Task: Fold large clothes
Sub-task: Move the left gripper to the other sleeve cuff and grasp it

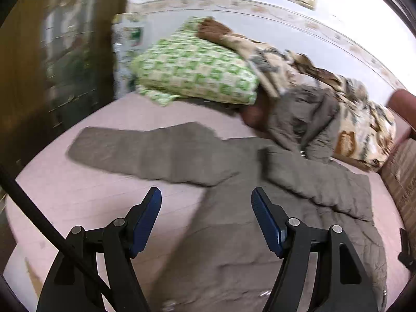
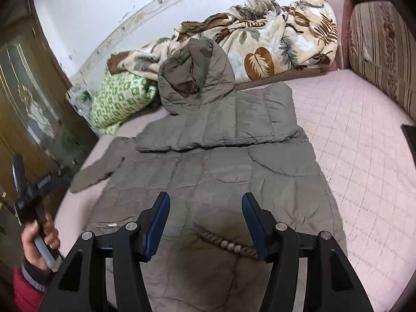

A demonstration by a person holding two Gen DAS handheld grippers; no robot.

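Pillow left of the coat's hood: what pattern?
The pillow has green-and-cream checks; the left wrist view shows it best.

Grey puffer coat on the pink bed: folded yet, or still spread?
Partly folded. One sleeve lies across the grey quilted puffer coat; the other sleeve still sticks out over the pink bed.

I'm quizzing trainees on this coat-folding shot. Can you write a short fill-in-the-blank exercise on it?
1. The grey padded coat lies on a ___ quilted bed cover.
2. Both the left gripper and the right gripper hold ___.
3. The pillow has a ___ and white pattern.

Missing words: pink; nothing; green
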